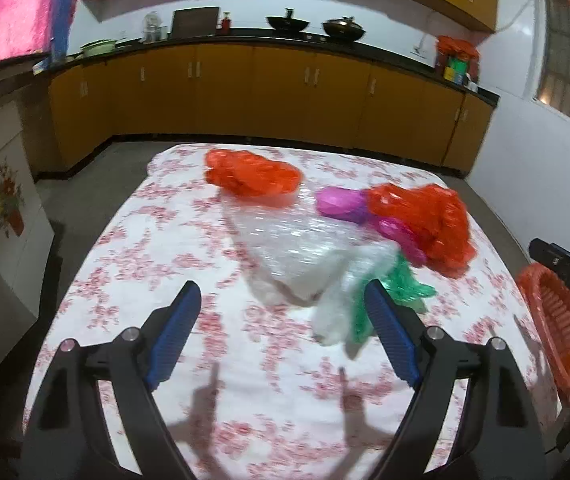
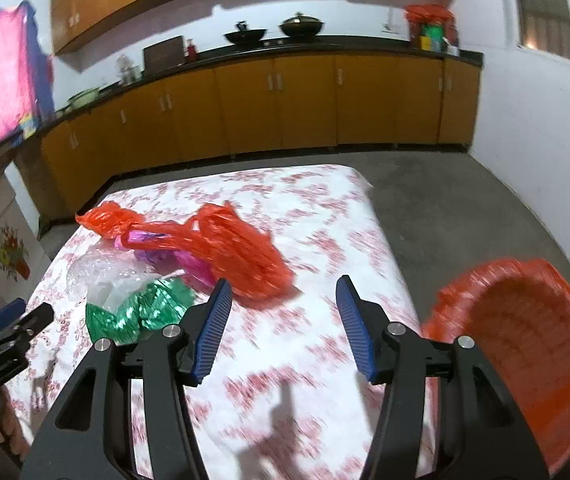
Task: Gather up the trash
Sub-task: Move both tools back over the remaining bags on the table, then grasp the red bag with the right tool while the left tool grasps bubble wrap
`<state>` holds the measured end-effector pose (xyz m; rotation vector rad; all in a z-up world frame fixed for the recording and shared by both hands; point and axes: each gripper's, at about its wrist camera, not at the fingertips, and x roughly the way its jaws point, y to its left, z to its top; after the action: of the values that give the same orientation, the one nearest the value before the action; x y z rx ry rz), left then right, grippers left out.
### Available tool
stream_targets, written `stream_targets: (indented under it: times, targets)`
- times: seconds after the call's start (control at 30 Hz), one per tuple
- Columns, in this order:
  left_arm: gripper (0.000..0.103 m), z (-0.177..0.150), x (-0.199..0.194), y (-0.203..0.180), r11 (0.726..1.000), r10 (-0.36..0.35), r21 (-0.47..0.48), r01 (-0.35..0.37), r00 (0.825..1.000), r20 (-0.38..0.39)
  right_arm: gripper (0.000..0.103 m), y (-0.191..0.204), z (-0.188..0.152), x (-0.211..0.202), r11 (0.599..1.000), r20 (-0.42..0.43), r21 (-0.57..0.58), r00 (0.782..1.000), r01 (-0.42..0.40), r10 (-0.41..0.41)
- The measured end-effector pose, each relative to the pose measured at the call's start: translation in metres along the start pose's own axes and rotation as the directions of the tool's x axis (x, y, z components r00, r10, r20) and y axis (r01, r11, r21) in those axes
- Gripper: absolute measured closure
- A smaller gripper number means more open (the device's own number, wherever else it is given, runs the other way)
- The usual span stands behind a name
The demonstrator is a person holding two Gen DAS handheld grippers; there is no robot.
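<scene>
Blurred orange basket [image 2: 525,344] cut off by frame.

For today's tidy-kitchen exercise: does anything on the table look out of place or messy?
Yes. Crumpled plastic litters the floral tablecloth: two orange bags, clear bubble wrap, a green wrapper and pink scraps. The orange basket beside the table holds none of it, as far as shows.
</scene>
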<state>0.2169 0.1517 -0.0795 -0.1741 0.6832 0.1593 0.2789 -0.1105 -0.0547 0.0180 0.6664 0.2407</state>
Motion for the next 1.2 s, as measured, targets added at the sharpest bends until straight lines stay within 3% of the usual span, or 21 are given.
stream_targets:
  times: [0.37, 0.7, 1.03, 1.2]
  targets:
    - [0.02, 0.015, 0.01, 0.036, 0.996, 0.015, -0.092, -0.014, 1.0, 0.012, 0.027, 0.024, 0.016, 0.059, 0.999, 0.004, -0.034, 1.0, -0.027, 0.027]
    - [0.02, 0.029, 0.028, 0.046, 0.99, -0.028, -0.136, 0.027, 1.0, -0.005, 0.025, 0.033, 0.015, 0.094, 0.994, -0.039, -0.099, 0.999, -0.038, 0.034]
    - [0.021, 0.042, 0.058, 0.03, 0.989, -0.099, -0.12, 0.09, 0.993, -0.068, 0.074, 0.034, 0.007, 0.098, 0.991, -0.086, -0.125, 0.996, -0.038, 0.027]
    - [0.029, 0.045, 0.078, 0.019, 0.991, -0.106, -0.096, 0.094, 0.986, -0.126, 0.078, 0.027, 0.001, 0.087, 0.991, -0.079, -0.13, 0.997, -0.018, 0.007]
